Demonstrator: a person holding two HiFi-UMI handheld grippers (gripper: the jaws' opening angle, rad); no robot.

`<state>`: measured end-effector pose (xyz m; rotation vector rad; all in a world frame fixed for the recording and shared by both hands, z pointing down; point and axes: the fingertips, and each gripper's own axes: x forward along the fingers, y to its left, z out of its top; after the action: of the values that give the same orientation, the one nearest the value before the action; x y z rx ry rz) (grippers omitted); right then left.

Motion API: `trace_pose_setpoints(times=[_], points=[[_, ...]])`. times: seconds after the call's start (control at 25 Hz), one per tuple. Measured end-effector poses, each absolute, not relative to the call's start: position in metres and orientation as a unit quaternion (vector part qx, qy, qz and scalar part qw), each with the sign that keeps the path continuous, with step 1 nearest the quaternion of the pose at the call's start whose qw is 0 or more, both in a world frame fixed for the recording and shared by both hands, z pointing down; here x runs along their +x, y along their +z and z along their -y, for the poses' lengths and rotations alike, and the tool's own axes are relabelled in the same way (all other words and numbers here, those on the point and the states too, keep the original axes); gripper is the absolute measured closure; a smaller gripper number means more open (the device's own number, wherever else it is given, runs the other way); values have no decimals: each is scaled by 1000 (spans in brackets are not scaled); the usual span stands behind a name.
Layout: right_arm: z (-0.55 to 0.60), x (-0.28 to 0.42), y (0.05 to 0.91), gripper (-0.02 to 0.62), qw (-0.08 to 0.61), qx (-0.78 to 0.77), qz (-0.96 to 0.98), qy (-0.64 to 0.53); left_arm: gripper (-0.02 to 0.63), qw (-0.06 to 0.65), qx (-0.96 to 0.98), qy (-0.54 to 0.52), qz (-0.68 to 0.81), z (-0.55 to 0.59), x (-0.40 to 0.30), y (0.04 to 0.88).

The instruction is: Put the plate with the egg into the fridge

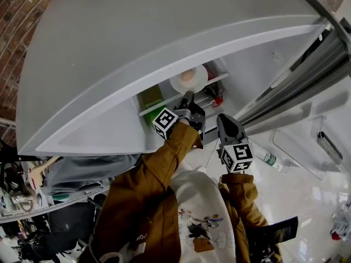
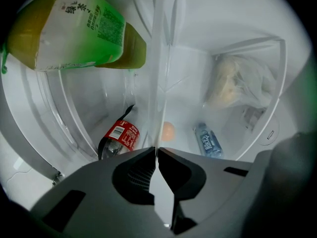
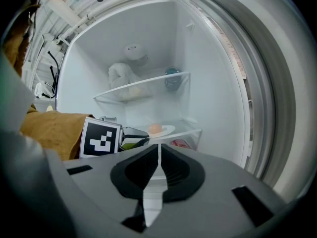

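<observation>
Plate, round and white (image 1: 198, 82), carrying one pale orange egg (image 1: 187, 75), lies flat over the front of the clear glass fridge shelf (image 1: 216, 80); whether its full weight rests there, you cannot tell. Your left gripper (image 1: 187, 98) has its jaws nearly together, pinching the rim nearest you, so the plate lies straight ahead of those fingers, deeper into the fridge. Under the shelf sit a green drink carton (image 2: 79, 29) and a red-labelled cola bottle (image 2: 119, 138). Your right gripper (image 1: 224, 118) hangs back outside the fridge to the right, jaws closed on nothing, farther from the plate. The coming move is likely letting go and drawing straight back.
</observation>
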<state>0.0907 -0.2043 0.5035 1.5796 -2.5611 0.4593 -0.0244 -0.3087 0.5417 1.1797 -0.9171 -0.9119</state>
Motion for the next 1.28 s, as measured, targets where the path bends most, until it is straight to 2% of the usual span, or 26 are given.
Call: trace_pose_setpoints(times=[0.48, 0.64, 1.28], points=[[199, 88, 502, 589, 48, 516, 842, 147, 578, 628, 543, -402, 386, 306, -20, 529], [196, 87, 502, 589, 48, 516, 843, 147, 470, 631, 547, -393, 385, 305, -19, 529], [183, 87, 497, 589, 43, 518, 842, 144, 469, 628, 573, -384, 360, 286, -12, 518]])
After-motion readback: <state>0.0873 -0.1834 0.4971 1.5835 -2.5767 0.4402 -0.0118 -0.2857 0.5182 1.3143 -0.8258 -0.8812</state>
